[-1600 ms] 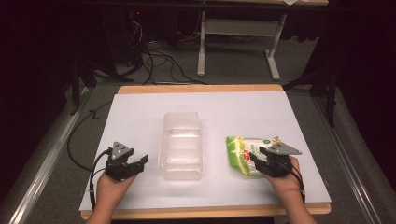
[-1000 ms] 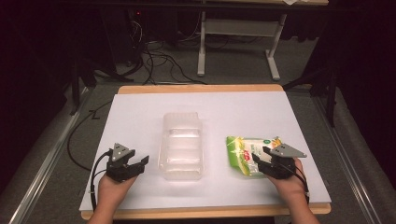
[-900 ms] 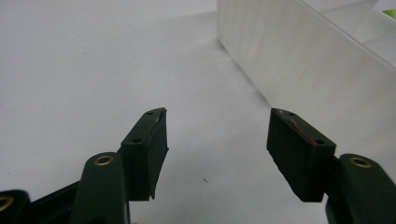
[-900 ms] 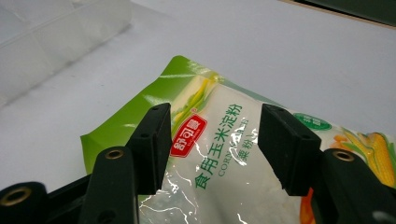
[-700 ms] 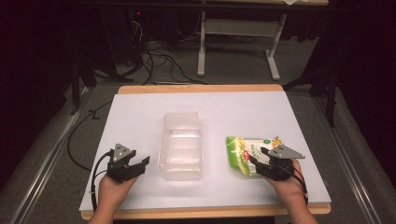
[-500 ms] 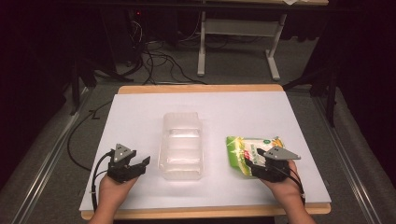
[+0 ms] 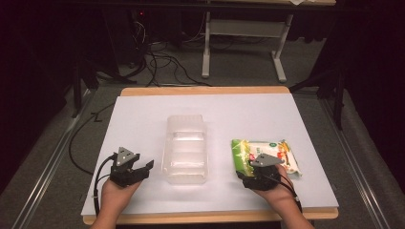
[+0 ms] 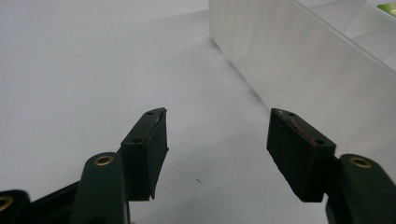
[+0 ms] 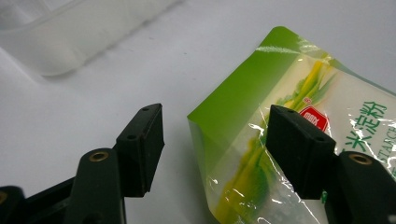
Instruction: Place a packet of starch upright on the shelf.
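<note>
In the high view a white table (image 7: 143,119) takes up the middle of the frame, with a clear plastic container (image 7: 186,149) lying at its centre, its long side running up and down the picture. At the lower left the left gripper (image 7: 143,168) rests in a hand just beside the container's near left corner, its jaws spread apart with nothing between them; the left gripper view shows the container's frosted wall (image 8: 299,60) along the upper right, apart from the jaws. At the lower right of the high view lies a green and white food packet (image 7: 265,151), flat on the table, well apart from the container. The right gripper (image 7: 244,168) sits at the packet's near left corner. In the right gripper view its jaws stand open, one over bare table, the other over the packet (image 9: 299,121), whose green corner lies between them.
</note>
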{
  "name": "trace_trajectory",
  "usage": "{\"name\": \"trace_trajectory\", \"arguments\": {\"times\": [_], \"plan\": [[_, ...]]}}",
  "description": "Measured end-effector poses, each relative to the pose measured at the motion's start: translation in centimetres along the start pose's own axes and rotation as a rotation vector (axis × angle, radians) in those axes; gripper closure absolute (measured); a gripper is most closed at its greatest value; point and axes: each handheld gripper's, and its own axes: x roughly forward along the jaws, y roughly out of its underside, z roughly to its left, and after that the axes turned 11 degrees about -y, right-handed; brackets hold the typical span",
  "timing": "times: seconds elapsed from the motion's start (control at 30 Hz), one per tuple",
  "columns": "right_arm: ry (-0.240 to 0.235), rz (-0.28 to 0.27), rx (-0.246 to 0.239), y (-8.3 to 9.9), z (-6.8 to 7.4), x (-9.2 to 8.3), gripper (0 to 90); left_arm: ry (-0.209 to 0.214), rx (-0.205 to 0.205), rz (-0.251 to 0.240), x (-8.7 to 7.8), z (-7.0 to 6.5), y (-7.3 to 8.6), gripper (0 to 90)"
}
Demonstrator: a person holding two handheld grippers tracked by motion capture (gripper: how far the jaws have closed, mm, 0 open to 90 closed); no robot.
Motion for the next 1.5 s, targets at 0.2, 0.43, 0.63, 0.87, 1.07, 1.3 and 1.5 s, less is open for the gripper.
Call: {"name": "trace_trajectory", "arguments": {"times": [0.2,0.43,0.63,0.87,1.07,1.3,1.5], "plan": [[0.024,0.042,-0.029,0.2,0.1,0.6,36.1,0.001,0.006,0.004,0.1,-0.1,0.0,38.6],[0.050,0.075,-0.075,0.3,0.4,1.1,36.0,-0.001,0.007,0.011,0.2,-0.2,0.0,38.5],[0.059,0.084,-0.104,0.3,0.7,1.4,37.7,-0.001,0.005,0.013,0.2,-0.2,0.1,38.4],[0.065,0.101,-0.115,0.3,0.6,1.8,44.9,0.001,-0.003,0.013,0.2,-0.1,0.1,38.4],[0.082,0.111,-0.117,0.3,0.4,1.9,56.7,-0.004,0.001,0.009,0.1,0.0,0.1,38.4],[0.091,0.087,-0.137,0.1,0.6,1.3,74.6,-0.002,-0.013,0.012,0.1,0.0,0.2,38.4],[0.092,0.050,-0.132,-0.2,0.5,0.3,90.0,-0.004,-0.017,0.008,0.0,0.1,0.2,38.4]]}}
